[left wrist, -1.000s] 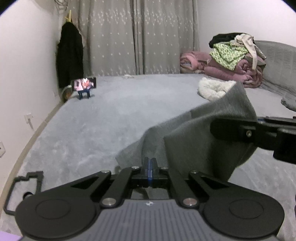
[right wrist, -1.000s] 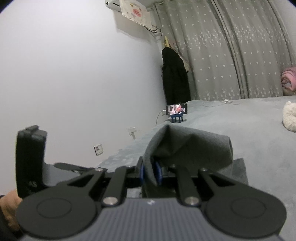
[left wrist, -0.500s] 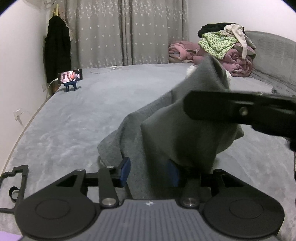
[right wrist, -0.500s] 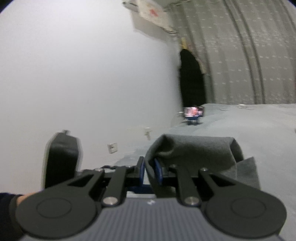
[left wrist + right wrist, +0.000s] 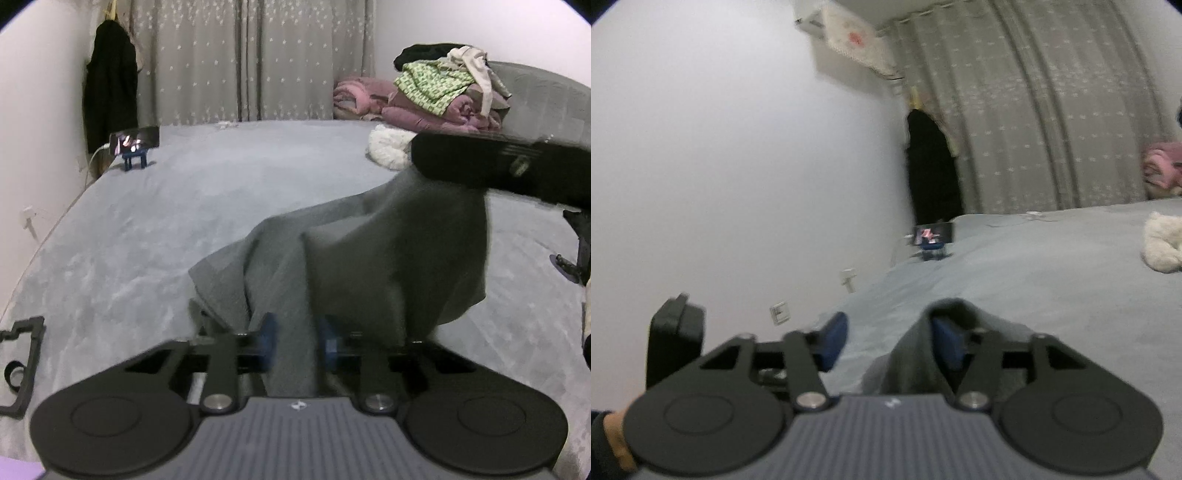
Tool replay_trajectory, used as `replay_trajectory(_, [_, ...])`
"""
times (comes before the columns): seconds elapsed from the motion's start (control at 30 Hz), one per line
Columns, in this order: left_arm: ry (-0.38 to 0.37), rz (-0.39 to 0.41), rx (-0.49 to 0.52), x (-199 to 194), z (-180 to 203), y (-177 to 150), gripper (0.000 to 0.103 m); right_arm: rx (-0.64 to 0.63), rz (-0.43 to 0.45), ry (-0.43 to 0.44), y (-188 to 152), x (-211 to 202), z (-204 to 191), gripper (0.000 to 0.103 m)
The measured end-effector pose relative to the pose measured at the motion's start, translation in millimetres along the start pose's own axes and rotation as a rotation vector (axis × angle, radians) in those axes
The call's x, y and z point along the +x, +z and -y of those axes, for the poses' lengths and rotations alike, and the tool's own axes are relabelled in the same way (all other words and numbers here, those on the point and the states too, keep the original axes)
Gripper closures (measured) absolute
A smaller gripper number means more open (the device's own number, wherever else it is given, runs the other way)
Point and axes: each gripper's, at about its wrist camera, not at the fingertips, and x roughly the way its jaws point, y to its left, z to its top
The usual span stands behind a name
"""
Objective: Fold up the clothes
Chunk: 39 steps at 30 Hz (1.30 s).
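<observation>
The grey garment (image 5: 369, 254) hangs bunched above the grey bed (image 5: 184, 206), draped between the wide-apart fingers of the left gripper (image 5: 295, 341) and over one finger of the equally spread right gripper (image 5: 890, 341), no flat fold showing, so folding looks unfinished.

Open grey bed surface (image 5: 155, 236) from left edge to centre; passage free there. Near far left corner: phone on blue stand (image 5: 135, 142), cable trailing off edge. Along far right edge: heap of pink bedding and clothes (image 5: 436, 99), white fluffy item (image 5: 388, 149) just in front. Centre-right blocked by raised grey garment (image 5: 369, 258). Black coat (image 5: 109, 85) hanging against wall beyond far left corner
</observation>
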Motion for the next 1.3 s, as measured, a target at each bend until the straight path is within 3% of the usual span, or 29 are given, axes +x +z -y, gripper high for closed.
replay_trajectory(0.07, [0.000, -0.009, -0.008, 1.8, -2.2, -0.6, 0.093, 0.010, -0.023, -0.057, -3.6, 1.3, 6.7, 0.043])
replay_trajectory(0.13, [0.005, -0.012, -0.008, 2.1, -2.5, -0.8, 0.094, 0.009, -0.047, -0.132, -9.6, 3.2, 12.5, 0.031])
replay_trajectory(0.4, [0.028, -0.028, -0.020, 3.5, -3.6, -1.0, 0.094, 0.108, -0.116, -0.261, -23.8, 15.8, 35.4, 0.027])
replay_trajectory(0.6, [0.048, -0.040, -0.035, 5.2, -7.7, -1.4, 0.094, 0.062, -0.232, -0.232, -33.9, 35.8, 28.5, 0.069])
replay_trajectory(0.63, [0.053, -0.042, -0.036, 5.5, -8.0, -1.6, 0.093, 0.054, -0.225, -0.222, -33.7, 35.0, 25.3, 0.076])
replay_trajectory(0.73, [0.063, -0.044, -0.048, 5.8, -10.4, 0.0, 0.091, 0.040, -0.195, -0.181, -30.2, 32.3, 18.4, 0.083])
replay_trajectory(0.93, [0.121, -0.018, -0.082, -0.3, -25.5, 7.0, 0.083, -0.014, -0.200, -0.014, -23.4, 44.5, -8.3, 0.086])
replay_trajectory(1.13, [0.154, 0.012, -0.161, -8.4, -53.7, 14.9, 0.077, -0.163, -0.329, 0.180, -40.2, 61.9, -54.4, 0.088])
replay_trajectory(1.3, [0.139, 0.014, -0.171, -9.8, -55.8, 14.2, 0.071, -0.290, -0.446, 0.341, -59.3, 70.9, -85.0, 0.088])
